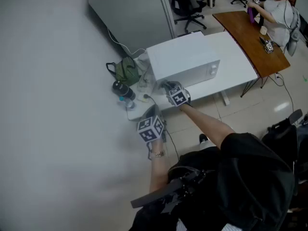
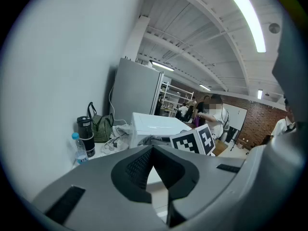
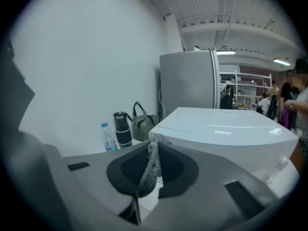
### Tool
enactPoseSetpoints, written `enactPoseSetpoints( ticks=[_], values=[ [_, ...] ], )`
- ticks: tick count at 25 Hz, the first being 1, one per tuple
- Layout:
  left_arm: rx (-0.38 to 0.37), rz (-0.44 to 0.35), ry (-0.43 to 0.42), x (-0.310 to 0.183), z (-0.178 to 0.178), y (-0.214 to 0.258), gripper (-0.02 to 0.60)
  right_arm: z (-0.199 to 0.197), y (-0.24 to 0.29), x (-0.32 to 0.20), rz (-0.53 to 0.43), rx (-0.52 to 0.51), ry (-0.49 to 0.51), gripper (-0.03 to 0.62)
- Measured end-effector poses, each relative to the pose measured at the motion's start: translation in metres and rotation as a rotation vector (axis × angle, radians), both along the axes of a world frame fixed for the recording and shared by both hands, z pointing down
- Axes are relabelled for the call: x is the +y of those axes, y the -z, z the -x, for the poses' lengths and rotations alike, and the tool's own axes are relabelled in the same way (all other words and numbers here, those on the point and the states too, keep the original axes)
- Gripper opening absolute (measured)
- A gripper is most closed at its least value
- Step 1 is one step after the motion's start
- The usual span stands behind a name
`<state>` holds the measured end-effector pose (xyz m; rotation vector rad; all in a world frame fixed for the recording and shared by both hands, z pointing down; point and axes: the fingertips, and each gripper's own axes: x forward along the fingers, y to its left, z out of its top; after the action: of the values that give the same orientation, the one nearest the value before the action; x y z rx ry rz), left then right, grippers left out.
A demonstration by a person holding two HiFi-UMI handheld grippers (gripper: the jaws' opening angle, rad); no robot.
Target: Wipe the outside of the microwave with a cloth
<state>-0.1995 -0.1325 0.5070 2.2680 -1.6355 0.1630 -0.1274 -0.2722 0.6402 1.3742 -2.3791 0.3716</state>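
Head view: white microwave (image 1: 185, 61) sits on a white table (image 1: 240, 64). Right gripper (image 1: 167, 87) is at the microwave's corner nearest the person, jaws clenched on a grey cloth (image 3: 150, 170); cloth-to-microwave contact not resolvable. Left gripper (image 1: 153, 112) is held just short of the microwave, jaws pressed together, nothing between. Green bag (image 1: 126, 70) and black flask (image 1: 120, 88) stand beside the microwave.

Left tool (image 2: 153, 150): jaws together, nothing between them, held off the counter's (image 1: 239, 64) near-left corner.
Right tool (image 3: 155, 147): jaws clamped on a grey cloth (image 3: 148, 174).
Arms: left forearm (image 1: 157, 171) and right forearm (image 1: 208, 125) both reach forward.
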Motion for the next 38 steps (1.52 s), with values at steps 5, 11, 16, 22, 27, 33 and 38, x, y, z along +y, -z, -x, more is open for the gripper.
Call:
enactPoseSetpoints(
  ticks=[5, 11, 16, 22, 27, 33, 38],
  values=[
    [0.008, 0.013, -0.037, -0.015, -0.040, -0.004, -0.006, -0.062, -0.006, -0.015, 0.017, -0.003, -0.056, 0.035],
    [0.021, 0.012, -0.124, -0.040, -0.091, -0.005, -0.006, -0.185, -0.013, -0.034, 0.041, 0.001, -0.232, 0.035],
    [0.026, 0.033, -0.173, -0.057, -0.116, -0.016, -0.006, -0.315, -0.024, -0.034, 0.074, 0.076, -0.432, 0.035],
    [0.032, 0.058, -0.173, -0.058, -0.122, -0.025, -0.006, -0.391, -0.022, -0.018, 0.082, 0.092, -0.521, 0.035],
    [0.030, 0.062, -0.103, -0.053, -0.091, -0.028, -0.006, -0.304, -0.034, -0.009, 0.065, 0.036, -0.341, 0.035],
    [0.002, 0.073, 0.013, -0.043, -0.044, -0.030, -0.006, -0.096, -0.037, -0.008, 0.078, -0.069, -0.007, 0.035],
    [-0.036, 0.110, 0.080, -0.034, -0.026, -0.035, -0.006, -0.001, -0.056, -0.011, 0.127, -0.060, 0.102, 0.035]
  ],
)
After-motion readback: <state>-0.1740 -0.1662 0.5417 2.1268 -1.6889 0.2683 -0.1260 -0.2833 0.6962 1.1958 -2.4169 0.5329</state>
